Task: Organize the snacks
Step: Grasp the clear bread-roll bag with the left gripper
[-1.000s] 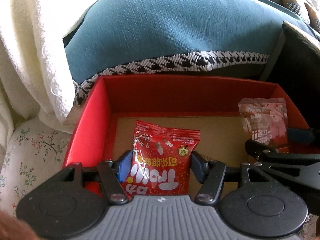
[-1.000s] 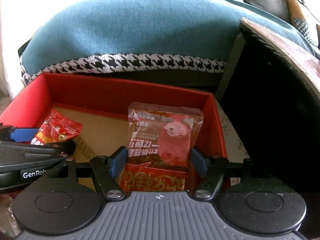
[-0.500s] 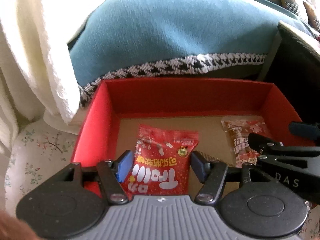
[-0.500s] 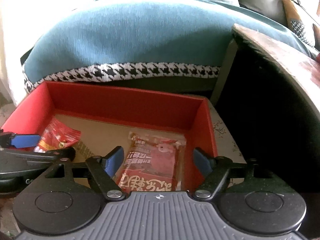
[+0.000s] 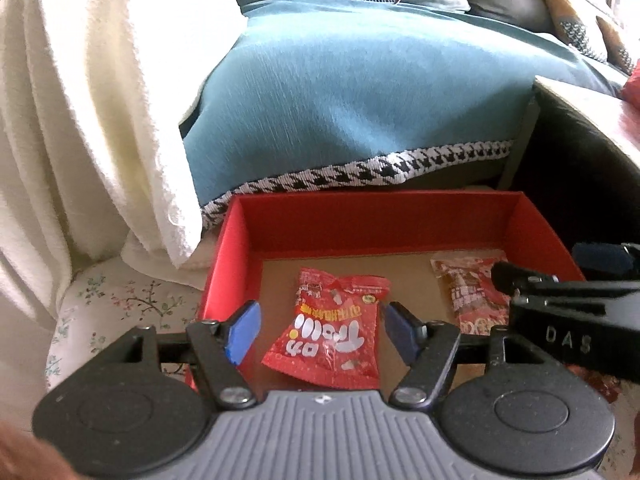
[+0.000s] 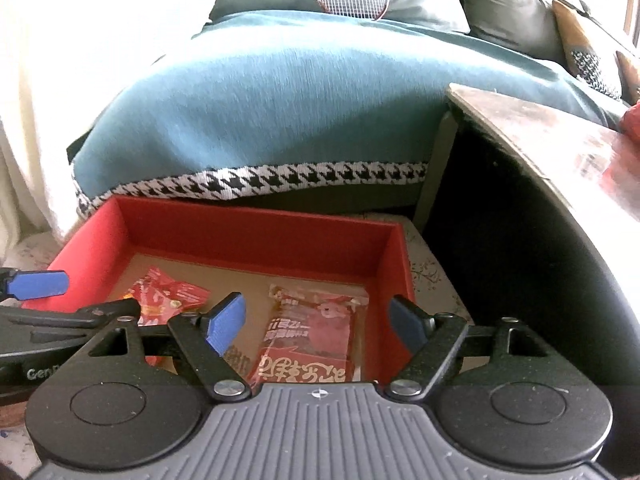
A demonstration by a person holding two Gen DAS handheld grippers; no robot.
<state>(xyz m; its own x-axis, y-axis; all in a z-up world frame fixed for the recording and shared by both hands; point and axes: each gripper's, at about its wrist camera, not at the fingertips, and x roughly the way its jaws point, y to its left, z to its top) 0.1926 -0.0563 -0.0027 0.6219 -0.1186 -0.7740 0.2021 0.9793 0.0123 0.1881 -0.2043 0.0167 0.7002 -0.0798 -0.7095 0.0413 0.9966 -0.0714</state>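
Left tongs opening, pads clear of bright red foil snack packet lying flat on floor of red cardboard box. Right tongs opening, released above translucent red-brown snack pouch, same box, right side.

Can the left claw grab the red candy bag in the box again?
Probably yes. The left claw hangs open right above the red candy bag, which lies flat in the red box with nothing covering it.
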